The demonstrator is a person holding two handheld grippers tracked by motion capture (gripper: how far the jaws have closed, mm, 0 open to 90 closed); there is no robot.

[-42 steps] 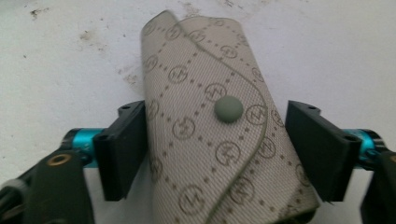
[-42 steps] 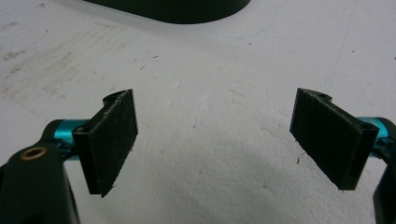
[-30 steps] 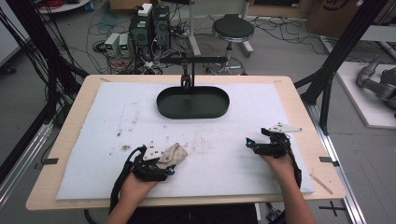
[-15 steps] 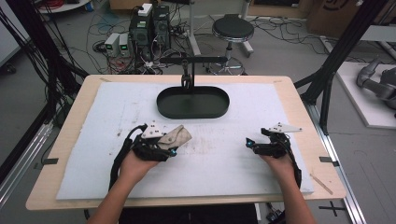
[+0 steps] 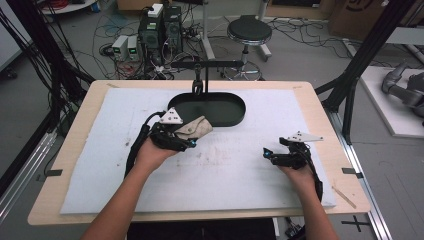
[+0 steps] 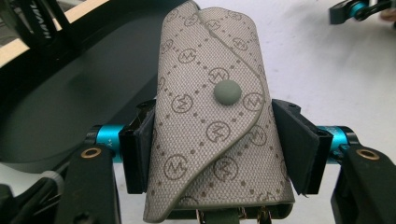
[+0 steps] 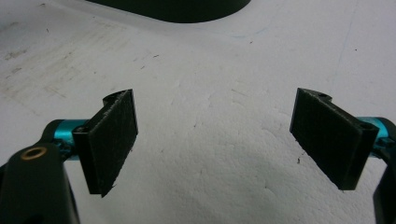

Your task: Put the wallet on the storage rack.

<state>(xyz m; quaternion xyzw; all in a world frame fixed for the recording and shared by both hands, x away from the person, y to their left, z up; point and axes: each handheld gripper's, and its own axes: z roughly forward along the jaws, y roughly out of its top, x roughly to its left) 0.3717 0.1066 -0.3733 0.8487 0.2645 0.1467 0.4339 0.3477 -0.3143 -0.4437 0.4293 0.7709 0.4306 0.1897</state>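
1. The white mat [image 5: 240, 185] covers nearly the whole wooden table [image 5: 75, 150]; it is scuffed and stained toward the left and middle.
2. The dark oval tray [image 5: 227, 112] sits at the far middle of the mat, beneath a black stand [image 5: 199, 75]. It looks like the likely place for the load, so the step in hand is a carry toward it.
3. The left gripper [image 5: 192, 132] is at the near-left rim of the tray, raised off the mat. To do the carry well, keep the squeeze steady and the hand level, bring the load fully over the tray's floor and clear of the rim, lower it close, and only then let go, so that it neither drops nor tips.
4. The right gripper [image 5: 267, 154] rests low on the right of the mat, well apart from the tray. Its jaws stand wide apart with nothing between them; bare mat shows past the pads [image 7: 114, 140].
5. The key pouch [image 6: 215, 121], beige patterned fabric with a snap button, is clamped across its width between the left gripper's pads [image 6: 299, 144]. The jaws are partly closed on it. Its rounded end sticks out beyond the fingertips toward the tray, and metal key ends peek out at its near end.
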